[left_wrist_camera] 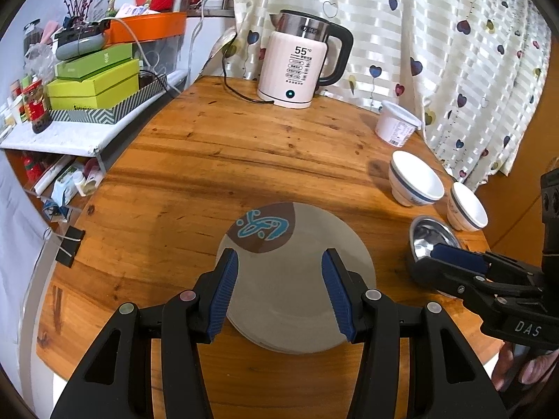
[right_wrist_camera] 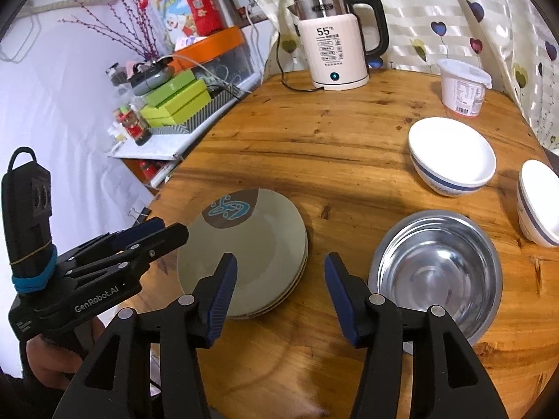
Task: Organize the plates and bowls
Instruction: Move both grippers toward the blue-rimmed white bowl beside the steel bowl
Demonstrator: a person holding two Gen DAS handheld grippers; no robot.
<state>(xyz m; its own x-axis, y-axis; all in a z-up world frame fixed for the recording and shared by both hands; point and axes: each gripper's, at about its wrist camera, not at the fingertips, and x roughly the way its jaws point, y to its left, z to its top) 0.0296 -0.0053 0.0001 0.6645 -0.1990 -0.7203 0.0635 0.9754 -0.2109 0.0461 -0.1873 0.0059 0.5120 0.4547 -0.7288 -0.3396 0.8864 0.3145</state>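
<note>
Both claws, left and right, agape; three stacked plates, two white bowls, one steel bowl.

1. A round wooden table, its top knotty and orange-brown, carries everything here.
2. The electric kettle stands on its base at the far edge and serves as the landmark; its black cord trails off its left side.
3. A white lidded tub sits to the kettle's right, near the curtain.
4. Nearer than the kettle and right of it stand two white bowls with blue bands, just beside each other.
5. A steel bowl sits nearer still, just in front of the white bowls.
6. A stack of grey-green plates lies well in front of the kettle, slightly to its left.
</note>
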